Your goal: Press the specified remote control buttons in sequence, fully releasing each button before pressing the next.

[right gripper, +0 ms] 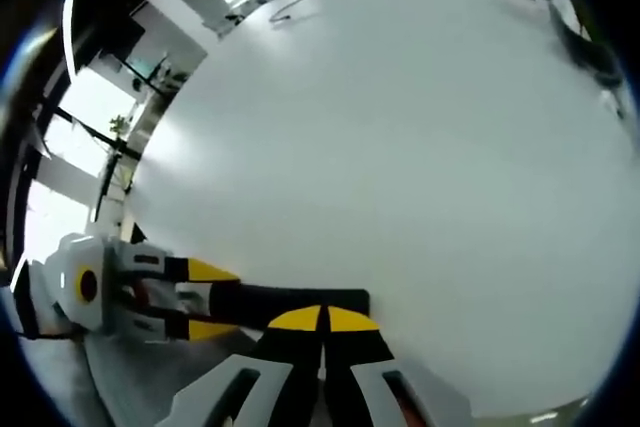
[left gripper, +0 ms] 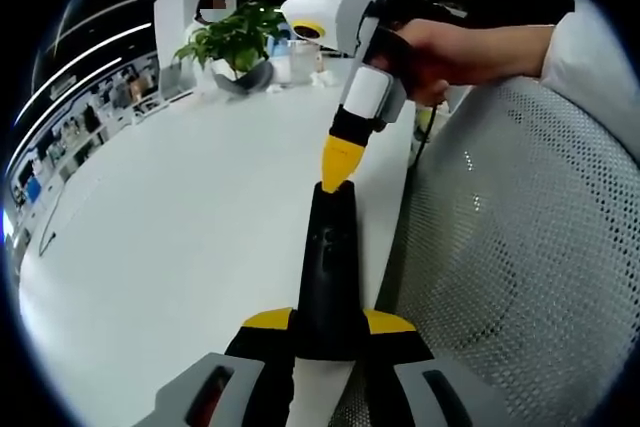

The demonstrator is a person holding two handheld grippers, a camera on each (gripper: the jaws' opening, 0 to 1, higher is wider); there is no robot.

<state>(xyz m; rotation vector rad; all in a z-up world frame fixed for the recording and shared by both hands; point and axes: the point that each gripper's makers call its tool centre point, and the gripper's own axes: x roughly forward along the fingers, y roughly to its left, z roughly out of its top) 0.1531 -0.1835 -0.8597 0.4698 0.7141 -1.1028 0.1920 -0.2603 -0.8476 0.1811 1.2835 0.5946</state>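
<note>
A long black remote [left gripper: 330, 257] points away from me over the right edge of the white table [left gripper: 180, 207]. My left gripper [left gripper: 328, 322] is shut on its near end, one yellow-tipped jaw on each side. A hand brings my right gripper [left gripper: 340, 179] down from the upper right. Its yellow tips are together and touch the remote's far end. In the right gripper view the remote [right gripper: 300, 299] lies crosswise. The left gripper [right gripper: 228, 300] clamps it from the left, and my right gripper [right gripper: 322, 319] is shut with its tips on the remote's top face.
A potted green plant [left gripper: 235, 42] and small white items stand at the table's far end. A grey mesh chair [left gripper: 520, 247] lies close on the right, beside the table edge. A broad bare stretch of table [right gripper: 400, 147] spreads ahead of the right gripper.
</note>
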